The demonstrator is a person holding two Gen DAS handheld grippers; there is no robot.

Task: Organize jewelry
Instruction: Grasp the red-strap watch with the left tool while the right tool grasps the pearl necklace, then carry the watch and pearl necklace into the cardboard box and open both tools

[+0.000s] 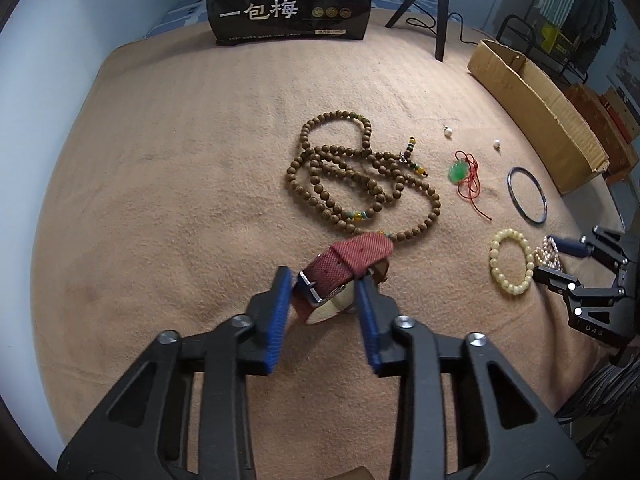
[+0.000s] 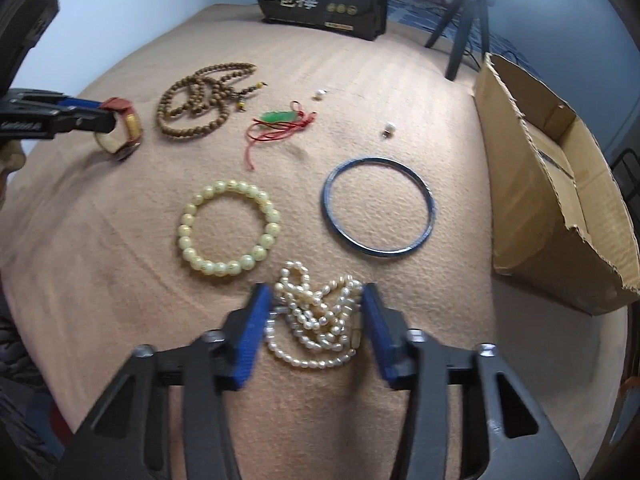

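Only right wrist view shows cardboard box [image 2: 556, 184] open, hollow.

Pale blue wall [image 1: 48, 80] behind a tan blanket [image 1: 180, 200].

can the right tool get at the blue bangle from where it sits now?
Probably yes. The blue bangle lies flat on the blanket just beyond the right tool, nothing on it. But the tool is closed around the pearl strands, so it must let go of those first.

Dim, even indoor light, bright glare at top right of right wrist view, soft shadows, strong fisheye bending, dark vignetted corners
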